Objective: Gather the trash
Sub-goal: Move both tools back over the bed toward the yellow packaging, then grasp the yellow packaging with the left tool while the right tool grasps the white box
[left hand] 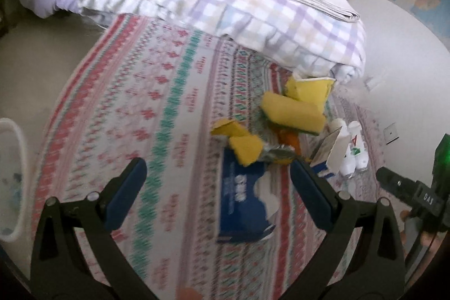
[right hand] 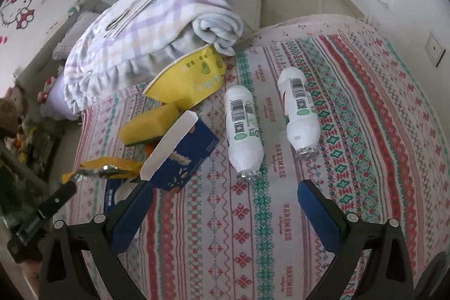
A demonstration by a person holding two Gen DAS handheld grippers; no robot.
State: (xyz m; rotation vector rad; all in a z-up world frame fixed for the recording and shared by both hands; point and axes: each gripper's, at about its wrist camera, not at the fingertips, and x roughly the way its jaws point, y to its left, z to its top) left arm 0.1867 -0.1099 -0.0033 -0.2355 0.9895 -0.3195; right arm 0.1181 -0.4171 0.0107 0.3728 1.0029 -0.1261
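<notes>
On the patterned bed cover (right hand: pixel 281 215) lies the trash I must pick up. A flat blue box (left hand: pixel 244 204) sits right in front of my left gripper (left hand: pixel 218 190), between its fingers but not held. Bits of yellow sponge (left hand: pixel 244 151) and a shiny crumpled wrapper (left hand: pixel 277 153) rest on its far end. A bigger yellow sponge (right hand: pixel 149 128) and a yellow bag (right hand: pixel 194 75) lie farther back, near the checked blanket (right hand: pixel 157 16). Two white bottles (right hand: pixel 243 125) lie side by side in front of my right gripper (right hand: pixel 225 193), with another blue box (right hand: pixel 182 156), its flap open, just beside them.

Both my grippers are spread wide and hold nothing.

I think the box could slip, because it is flat and the cover is soft. The sponge bits on top could fall off if I tip it. The bottles are round and could roll away if I bump them.

A white bin (left hand: pixel 12 176) waits at the far left edge. The cover between it and the box is bare, so I have room to go. My right gripper is close on the other side, so we could bump.
</notes>
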